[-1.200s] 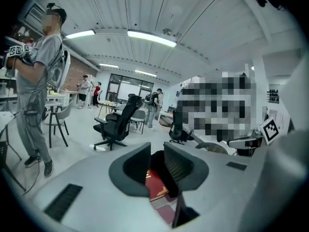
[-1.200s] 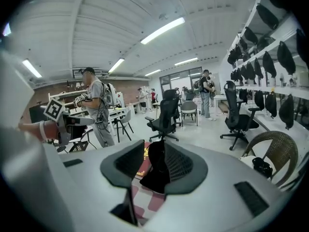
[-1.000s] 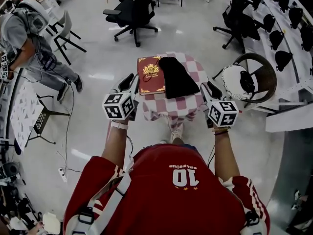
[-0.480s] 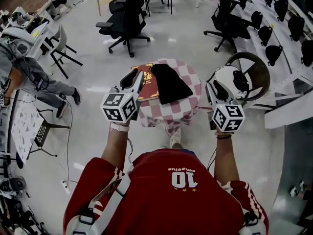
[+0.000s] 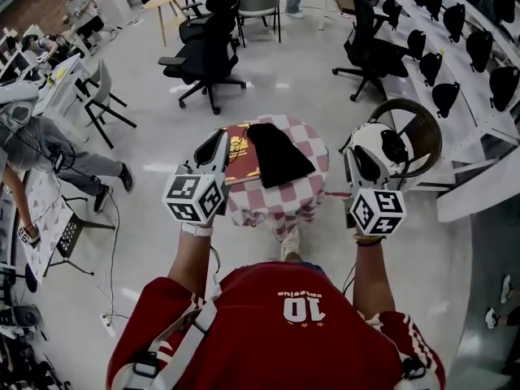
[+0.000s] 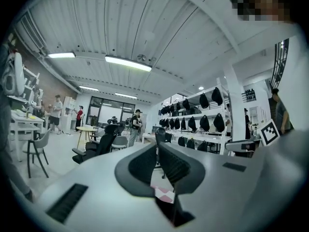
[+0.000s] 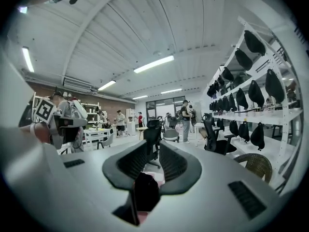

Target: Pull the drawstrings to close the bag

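A black drawstring bag (image 5: pixel 279 154) lies flat on a small round table with a pink-and-white checked cloth (image 5: pixel 284 197), next to a red book (image 5: pixel 237 154). My left gripper (image 5: pixel 218 139) hovers by the table's left edge, pointing level. Its jaws have just been closing and now stand shut on nothing (image 6: pixel 157 146). My right gripper (image 5: pixel 351 159) hangs off the table's right side, apart from the bag. Its jaws have also just been closing but stay open with nothing between them (image 7: pixel 153 146). Neither gripper touches the bag. I cannot make out the drawstrings.
A white helmet-like headset (image 5: pixel 378 154) rests in a wicker chair (image 5: pixel 424 132) right beside my right gripper. Black office chairs (image 5: pixel 207 63) stand beyond the table. A person (image 5: pixel 32 149) sits at the left. Shelves with black bags (image 5: pixel 455 39) line the right wall.
Both grippers have risen and drawn up away from the table's sides. The left jaws have closed together. The right jaws have narrowed. The bag and book have not moved.
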`<state>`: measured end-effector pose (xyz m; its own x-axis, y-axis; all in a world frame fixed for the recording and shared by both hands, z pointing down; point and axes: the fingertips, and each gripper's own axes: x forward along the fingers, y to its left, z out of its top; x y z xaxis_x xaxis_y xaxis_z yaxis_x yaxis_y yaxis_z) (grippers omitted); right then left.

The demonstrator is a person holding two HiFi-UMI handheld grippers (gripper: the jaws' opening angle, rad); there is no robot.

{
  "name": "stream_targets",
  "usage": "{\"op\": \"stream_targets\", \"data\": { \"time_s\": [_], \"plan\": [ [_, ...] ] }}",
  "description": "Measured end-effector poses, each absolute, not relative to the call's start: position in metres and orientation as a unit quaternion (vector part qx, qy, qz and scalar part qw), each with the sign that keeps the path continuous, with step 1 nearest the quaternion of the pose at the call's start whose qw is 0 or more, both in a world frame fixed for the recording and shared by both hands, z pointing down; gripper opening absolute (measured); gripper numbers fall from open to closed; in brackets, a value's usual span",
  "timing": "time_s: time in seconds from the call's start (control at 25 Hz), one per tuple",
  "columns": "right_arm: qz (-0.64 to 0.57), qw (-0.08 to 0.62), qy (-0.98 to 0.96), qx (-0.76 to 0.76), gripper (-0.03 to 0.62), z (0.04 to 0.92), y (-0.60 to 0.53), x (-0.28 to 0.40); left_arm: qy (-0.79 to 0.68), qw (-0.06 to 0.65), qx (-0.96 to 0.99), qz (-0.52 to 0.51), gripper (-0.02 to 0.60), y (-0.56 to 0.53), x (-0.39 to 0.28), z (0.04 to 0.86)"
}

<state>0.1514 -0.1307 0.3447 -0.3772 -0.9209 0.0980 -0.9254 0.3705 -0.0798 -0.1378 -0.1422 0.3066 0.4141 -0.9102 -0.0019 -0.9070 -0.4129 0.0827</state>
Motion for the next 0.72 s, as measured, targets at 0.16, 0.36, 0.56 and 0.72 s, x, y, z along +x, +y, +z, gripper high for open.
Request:
{"op": "stream_targets", "data": {
  "time_s": [0.16,0.36,0.56,0.72],
  "plan": [
    [0.056,0.012,-0.826,0.561,0.061,0.34,-0.128,0.15,-0.542,0.03,0.839,-0.026,0.015,-0.139,-0.14,0.305],
    [0.048,0.021,-0.826,0.561,0.032,0.341,-0.126,0.143,-0.545,0.026,0.837,-0.028,0.009,-0.134,-0.142,0.307],
    [0.036,0.015,-0.821,0.569,0.015,0.336,-0.127,0.14,-0.547,0.029,0.836,-0.029,0.009,-0.133,-0.147,0.307],
    [0.03,0.019,-0.816,0.577,0.015,0.334,-0.127,0.139,-0.55,0.03,0.834,-0.03,0.008,-0.132,-0.15,0.306]
  ]
}}
